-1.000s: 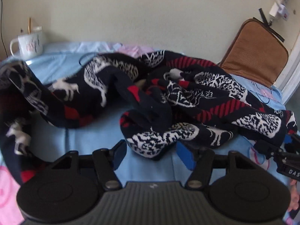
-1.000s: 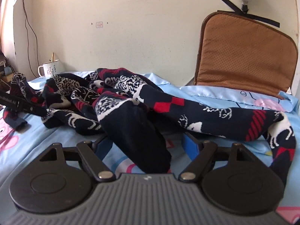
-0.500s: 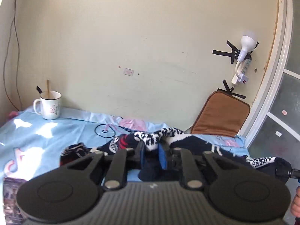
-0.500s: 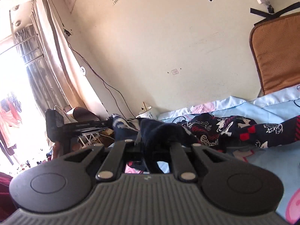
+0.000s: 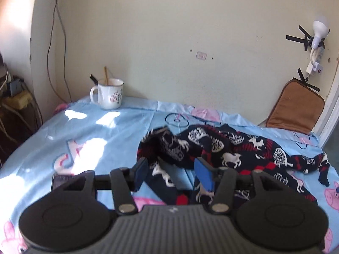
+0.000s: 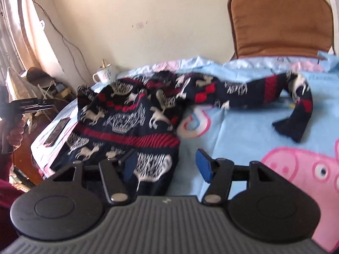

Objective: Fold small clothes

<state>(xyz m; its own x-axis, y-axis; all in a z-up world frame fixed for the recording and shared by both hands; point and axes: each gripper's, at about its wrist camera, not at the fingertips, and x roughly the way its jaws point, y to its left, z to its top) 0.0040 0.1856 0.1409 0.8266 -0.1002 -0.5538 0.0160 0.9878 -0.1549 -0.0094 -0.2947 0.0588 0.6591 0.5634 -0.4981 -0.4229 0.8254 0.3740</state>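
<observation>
A dark navy sweater (image 5: 233, 154) with red bands and white reindeer lies crumpled on the light blue bed sheet (image 5: 95, 139). My left gripper (image 5: 172, 174) hovers over its near edge. Its jaws are opening, and cloth shows in the gap without either blue pad pressing on it. In the right wrist view the sweater's body (image 6: 131, 116) is spread at the left, and one sleeve (image 6: 296, 105) trails to the right. My right gripper (image 6: 166, 166) is above the hem with its jaws opening. The hem lies by the left pad but is not pinched.
A white mug (image 5: 109, 94) stands at the bed's far left corner by the wall. A brown cushion (image 5: 294, 108) leans at the far right. A dark phone (image 6: 57, 131) lies near the bed's left edge. A hand (image 6: 14, 135) holds the other gripper there.
Half a second ago both grippers were shut on the sweater and held it up. Now both have opened, and the sweater lies on the bed, more spread out than before.
</observation>
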